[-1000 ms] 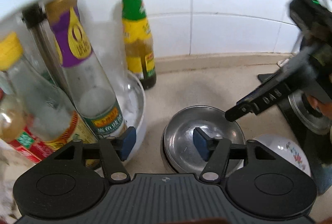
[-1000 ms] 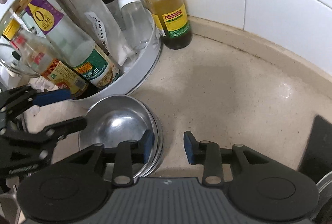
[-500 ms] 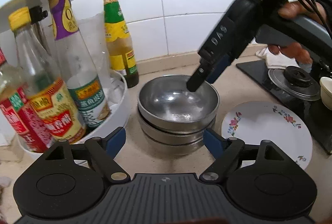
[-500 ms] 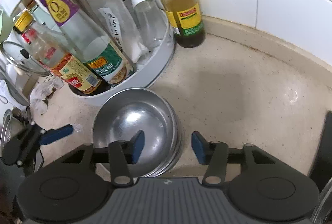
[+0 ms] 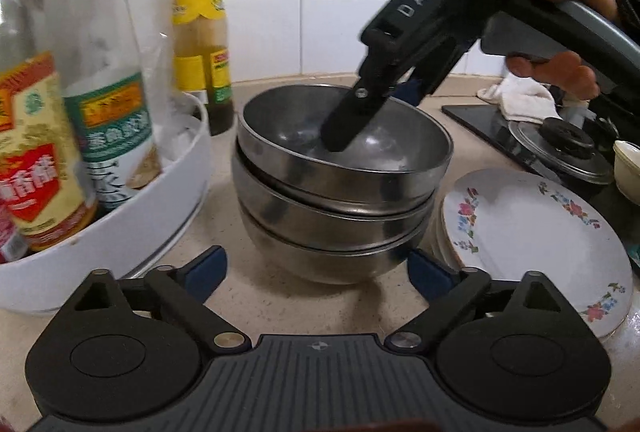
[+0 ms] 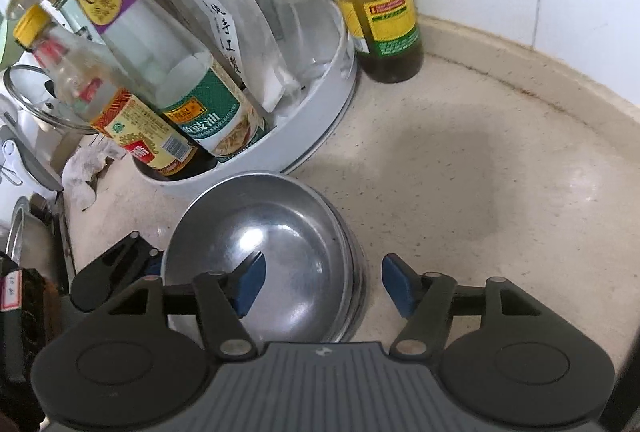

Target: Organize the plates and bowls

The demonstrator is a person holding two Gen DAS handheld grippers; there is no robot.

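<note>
Three steel bowls sit nested in a stack on the beige counter. My left gripper is low in front of the stack, and its jaws are still opening wide, one blue pad on each side of the bottom bowl without touching it. My right gripper reaches down from the upper right with its jaws opening. Its left finger is inside the top bowl and the other is outside the rim, neither pressing on it. A floral plate lies on a small stack of plates to the right of the bowls.
A white rotating rack of sauce bottles stands just left of the bowls. A green-capped bottle stands behind them by the tiled wall. A black cooktop with a pot lid and a white cloth lies to the right.
The left gripper sank from above the bowls to counter level and opened wide around the stack. The right gripper's jaws widened across the top bowl's rim.
</note>
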